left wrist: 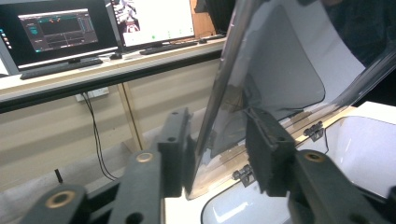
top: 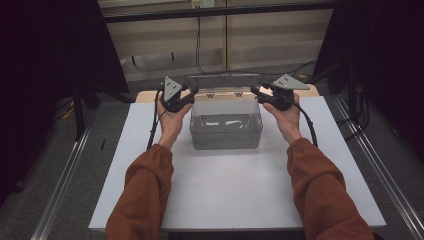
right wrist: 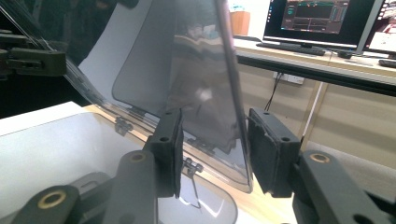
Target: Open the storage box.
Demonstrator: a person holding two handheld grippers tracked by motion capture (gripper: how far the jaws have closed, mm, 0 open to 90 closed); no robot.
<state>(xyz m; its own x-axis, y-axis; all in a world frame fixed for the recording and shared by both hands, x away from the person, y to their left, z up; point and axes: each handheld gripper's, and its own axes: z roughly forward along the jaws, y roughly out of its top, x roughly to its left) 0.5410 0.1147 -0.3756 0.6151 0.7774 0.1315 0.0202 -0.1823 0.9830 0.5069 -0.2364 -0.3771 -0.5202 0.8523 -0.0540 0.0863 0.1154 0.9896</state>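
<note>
We have the clear box (top: 226, 122) at frame centre, its hinged lid (top: 225, 81) upright behind; the left gripper (left wrist: 219, 154) and right gripper (right wrist: 212, 151) straddle the lid's side edges unclenched, so we should close evenly before swinging it

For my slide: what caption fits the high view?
Both grippers, left and right, straddle the raised lid of a clear box.
</note>
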